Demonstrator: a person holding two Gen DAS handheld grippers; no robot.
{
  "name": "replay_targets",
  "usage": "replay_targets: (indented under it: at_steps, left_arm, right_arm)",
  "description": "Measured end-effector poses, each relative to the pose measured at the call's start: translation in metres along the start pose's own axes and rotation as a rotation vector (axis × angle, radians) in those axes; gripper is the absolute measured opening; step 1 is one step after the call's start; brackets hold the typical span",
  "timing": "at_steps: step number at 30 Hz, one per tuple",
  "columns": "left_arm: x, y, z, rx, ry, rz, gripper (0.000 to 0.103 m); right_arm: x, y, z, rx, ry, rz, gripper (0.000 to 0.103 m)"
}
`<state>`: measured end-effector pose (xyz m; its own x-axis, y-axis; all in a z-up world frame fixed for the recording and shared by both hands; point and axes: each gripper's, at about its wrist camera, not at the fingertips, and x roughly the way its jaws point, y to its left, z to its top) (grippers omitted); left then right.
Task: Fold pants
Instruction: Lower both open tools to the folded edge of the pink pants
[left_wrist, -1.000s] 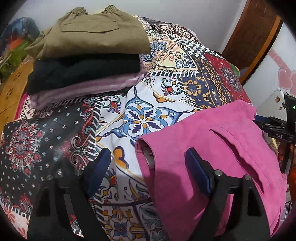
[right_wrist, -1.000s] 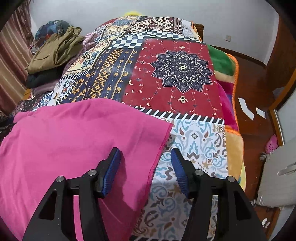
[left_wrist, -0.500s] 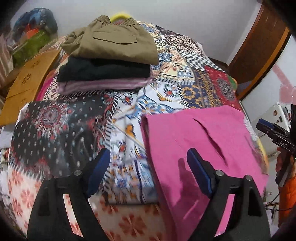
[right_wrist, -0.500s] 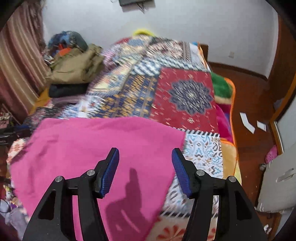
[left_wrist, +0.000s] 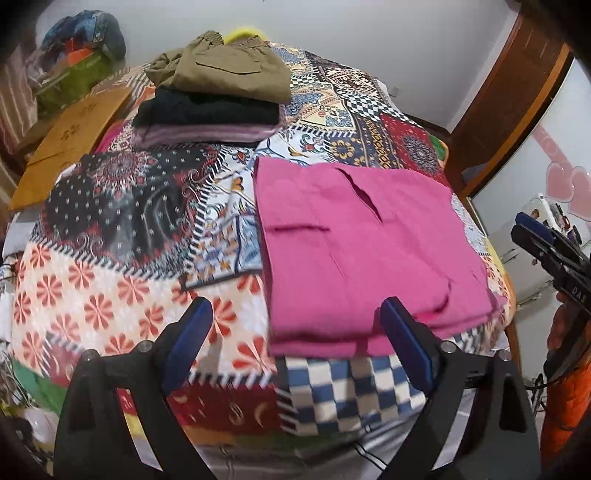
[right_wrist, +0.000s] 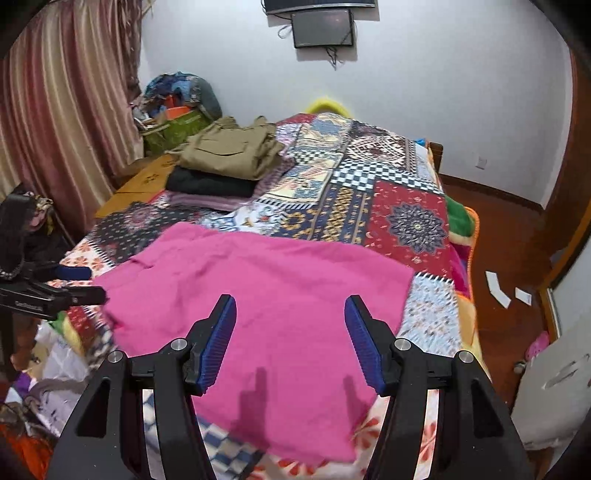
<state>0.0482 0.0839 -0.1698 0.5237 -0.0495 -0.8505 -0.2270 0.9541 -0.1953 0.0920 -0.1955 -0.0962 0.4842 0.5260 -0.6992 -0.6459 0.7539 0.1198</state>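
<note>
The pink pants (left_wrist: 362, 251) lie folded flat near the foot of the patchwork bedspread (left_wrist: 122, 258); they also show in the right wrist view (right_wrist: 266, 310). My left gripper (left_wrist: 299, 336) is open and empty, raised above the bed's near edge, its right finger over the pants' near corner. My right gripper (right_wrist: 290, 343) is open and empty, held above the pants. The right gripper also shows at the far right of the left wrist view (left_wrist: 535, 236), and the left gripper at the left of the right wrist view (right_wrist: 74, 284).
A stack of folded clothes, olive pants (left_wrist: 229, 70) on black and purple garments, sits at the bed's far left, also in the right wrist view (right_wrist: 229, 155). A wooden board (left_wrist: 70, 136) and bags lie beside it. Curtains (right_wrist: 55, 110) hang at left. Bare floor with paper scraps (right_wrist: 498, 288) lies at right.
Both grippers have pulled back and up from the pink pants, which now lie flat and released on the bed. More of the bed and room shows in both views.
</note>
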Motion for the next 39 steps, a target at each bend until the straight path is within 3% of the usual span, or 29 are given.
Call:
replay_targets:
  at_steps: [6, 16, 20, 27, 32, 39]
  left_arm:
    - [-0.004, -0.013, -0.019, -0.016, -0.006, -0.019, 0.093]
    - [0.014, -0.031, -0.031, -0.024, 0.012, -0.147, 0.093]
    - [0.016, -0.028, -0.034, -0.04, -0.014, -0.237, 0.093]
    - [0.018, -0.027, -0.022, -0.053, -0.023, -0.264, 0.093]
    - [0.026, -0.018, -0.019, -0.1, 0.036, -0.296, 0.093]
    - [0.028, -0.017, -0.026, -0.086, 0.048, -0.252, 0.094]
  right_arm:
    - [-0.008, 0.013, -0.017, 0.001, -0.006, 0.022, 0.058]
    - [-0.01, 0.029, -0.025, -0.039, -0.018, 0.013, 0.058]
    - [-0.006, 0.032, -0.027, -0.043, -0.011, 0.026, 0.058]
    - [0.009, 0.032, -0.029, -0.037, 0.027, 0.044, 0.058]
    - [0.026, 0.03, -0.036, -0.023, 0.087, 0.068, 0.058]
    - [0.047, 0.029, -0.044, -0.01, 0.171, 0.107, 0.058]
